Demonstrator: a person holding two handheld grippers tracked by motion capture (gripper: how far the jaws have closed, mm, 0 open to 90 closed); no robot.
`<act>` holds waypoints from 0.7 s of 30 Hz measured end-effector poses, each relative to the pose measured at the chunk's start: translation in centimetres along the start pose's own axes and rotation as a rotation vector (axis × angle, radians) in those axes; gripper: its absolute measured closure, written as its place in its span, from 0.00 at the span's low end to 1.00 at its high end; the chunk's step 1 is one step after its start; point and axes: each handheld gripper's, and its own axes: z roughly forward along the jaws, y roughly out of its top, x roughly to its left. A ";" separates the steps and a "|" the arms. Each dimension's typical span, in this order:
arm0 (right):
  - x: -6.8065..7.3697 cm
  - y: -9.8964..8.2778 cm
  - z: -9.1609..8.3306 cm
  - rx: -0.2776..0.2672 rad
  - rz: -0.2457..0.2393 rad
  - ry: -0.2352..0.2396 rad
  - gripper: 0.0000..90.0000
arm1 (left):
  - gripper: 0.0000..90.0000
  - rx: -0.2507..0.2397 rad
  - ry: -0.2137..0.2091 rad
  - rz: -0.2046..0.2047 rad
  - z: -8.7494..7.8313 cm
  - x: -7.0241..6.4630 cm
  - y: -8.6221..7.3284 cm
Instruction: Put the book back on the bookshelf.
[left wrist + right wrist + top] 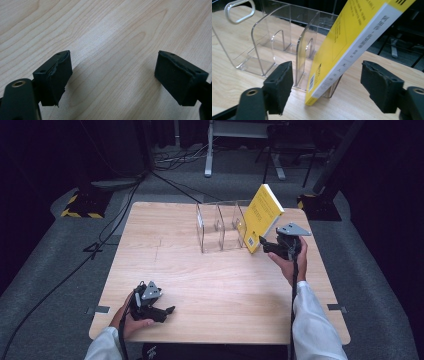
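1. A yellow paperback book with a white spine (262, 216) is being seen standing tilted in the rightmost compartment of a clear acrylic file rack with several upright dividers (220, 226), its top leaning away to the right and its lower corner resting at the rack's near right end.
2. The rack is being borne by a light wooden table (215, 285), towards its far side.
3. The right gripper (265, 244) is being held just beside the book's lower near corner; in the right gripper view its black padded jaws are being kept spread, with the book's (347, 47) lower edge lying between them and neither pad pressing on it.
4. In that view the rack's (274, 42) transparent dividers are being shown to the left of the book.
5. The left gripper (169, 310) is being rested low over the near left part of the table, well apart from the rack.
6. In the left gripper view its jaws are being held spread wide, with bare wood grain (110, 50) lying between them.
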 end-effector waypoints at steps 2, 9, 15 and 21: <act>0.2 0.0 -0.2 0.015 -0.014 0.021 0.28 | 0.17 0.000 0.000 0.000 0.0 0.0 0.0; 0.7 -0.4 -0.8 0.046 -0.068 0.041 0.28 | 0.17 0.000 0.000 0.000 0.0 0.0 0.0; 0.8 -0.8 -1.4 0.084 -0.096 0.085 0.27 | 0.17 0.002 -0.005 -0.003 0.0 0.0 0.0; 0.7 -1.3 -2.1 0.101 -0.117 0.109 0.27 | 0.17 0.001 -0.006 -0.002 0.0 0.0 0.0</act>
